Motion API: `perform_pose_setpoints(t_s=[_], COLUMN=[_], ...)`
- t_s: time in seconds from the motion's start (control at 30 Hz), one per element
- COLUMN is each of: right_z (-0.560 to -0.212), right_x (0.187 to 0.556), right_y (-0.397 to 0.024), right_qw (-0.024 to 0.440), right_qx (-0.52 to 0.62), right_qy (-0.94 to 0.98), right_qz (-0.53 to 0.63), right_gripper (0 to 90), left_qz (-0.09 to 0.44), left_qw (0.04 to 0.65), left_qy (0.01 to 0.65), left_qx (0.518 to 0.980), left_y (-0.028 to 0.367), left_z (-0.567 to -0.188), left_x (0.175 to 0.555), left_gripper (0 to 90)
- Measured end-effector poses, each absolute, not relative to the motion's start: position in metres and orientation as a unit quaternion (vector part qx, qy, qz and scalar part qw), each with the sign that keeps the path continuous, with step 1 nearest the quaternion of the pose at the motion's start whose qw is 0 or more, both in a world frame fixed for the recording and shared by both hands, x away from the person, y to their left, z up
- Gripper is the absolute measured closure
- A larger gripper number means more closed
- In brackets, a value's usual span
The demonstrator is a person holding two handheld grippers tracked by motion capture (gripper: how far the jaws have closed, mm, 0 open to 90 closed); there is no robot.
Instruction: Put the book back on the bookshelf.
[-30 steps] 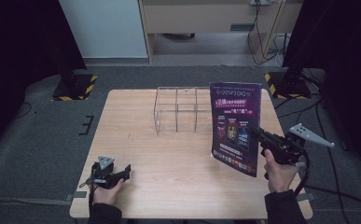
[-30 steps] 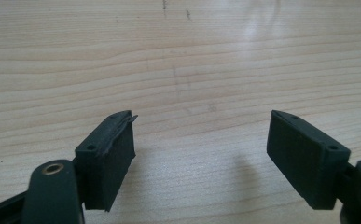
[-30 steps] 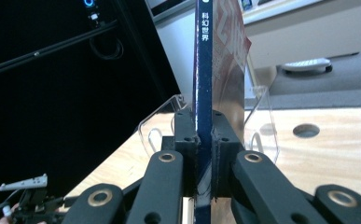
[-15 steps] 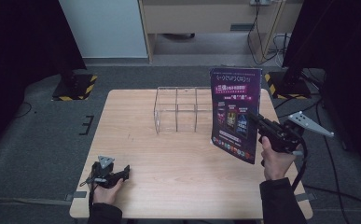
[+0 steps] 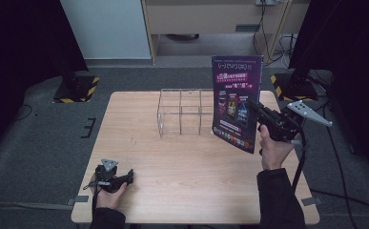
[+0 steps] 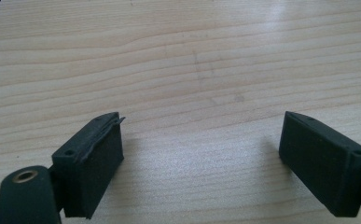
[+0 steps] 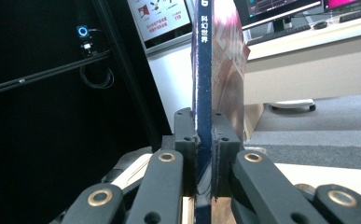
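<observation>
Two grippers, and just one has anything in it: my right gripper (image 5: 261,114) is clenched on the spine edge of the magazine (image 5: 234,102), pads pinching it from both sides as the right gripper view (image 7: 203,154) shows, with the magazine (image 7: 215,70) rising straight up between the jaws. Seen from the high view, the magazine stands upright with its long axis vertical, cover facing me, hanging in the air above the table (image 5: 182,191) at about two o'clock from the table's middle.

What the coming move turns on, I judge, is the clear wire rack (image 5: 182,112) with its row of upright slots. It stands toward the far edge, at roughly nine o'clock from my right gripper and just beside the magazine's near-left edge; whether they touch I cannot tell. All its slots look empty. My right hand is much the nearer to it. To slot the magazine in, I would have to carry it toward nine o'clock and bring it down edge-first along a divider.

My left gripper (image 5: 120,179) rests at the table's seven o'clock corner, well apart from the rack. Its jaws have just been opening and stand wide in the left gripper view (image 6: 201,154), with bare wood between them.
</observation>
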State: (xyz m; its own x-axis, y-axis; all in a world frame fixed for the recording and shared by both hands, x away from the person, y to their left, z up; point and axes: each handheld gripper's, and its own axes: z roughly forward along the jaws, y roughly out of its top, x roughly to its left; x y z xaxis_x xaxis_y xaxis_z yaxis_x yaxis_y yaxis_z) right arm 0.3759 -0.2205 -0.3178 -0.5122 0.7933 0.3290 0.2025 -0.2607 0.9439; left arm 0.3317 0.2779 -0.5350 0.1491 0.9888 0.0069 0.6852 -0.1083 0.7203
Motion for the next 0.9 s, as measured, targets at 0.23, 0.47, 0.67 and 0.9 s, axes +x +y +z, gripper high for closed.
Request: perform_pose_setpoints(t_s=[0.23, 0.47, 0.67, 0.9], right_z=[-0.316, -0.32, -0.325, -0.33], right_x=[0.388, 0.404, 0.418, 0.435], right_y=[-0.213, -0.205, -0.198, -0.19], right_qw=[0.232, 0.232, 0.24, 0.249], right_qx=[0.438, 0.438, 0.44, 0.443], right_qy=[0.564, 0.558, 0.55, 0.543], right_qz=[0.66, 0.665, 0.667, 0.668], right_gripper=[84.7, 84.7, 84.7, 84.6], left_qz=[0.255, 0.253, 0.254, 0.253], left_qw=[0.294, 0.292, 0.292, 0.292], left_qy=[0.598, 0.597, 0.598, 0.598], left_qx=[0.701, 0.702, 0.702, 0.702], left_y=[0.278, 0.278, 0.278, 0.278], left_z=[-0.535, -0.535, -0.535, -0.535], left_x=[0.332, 0.333, 0.333, 0.333], left_gripper=[9.5, 8.6, 8.6, 8.5])
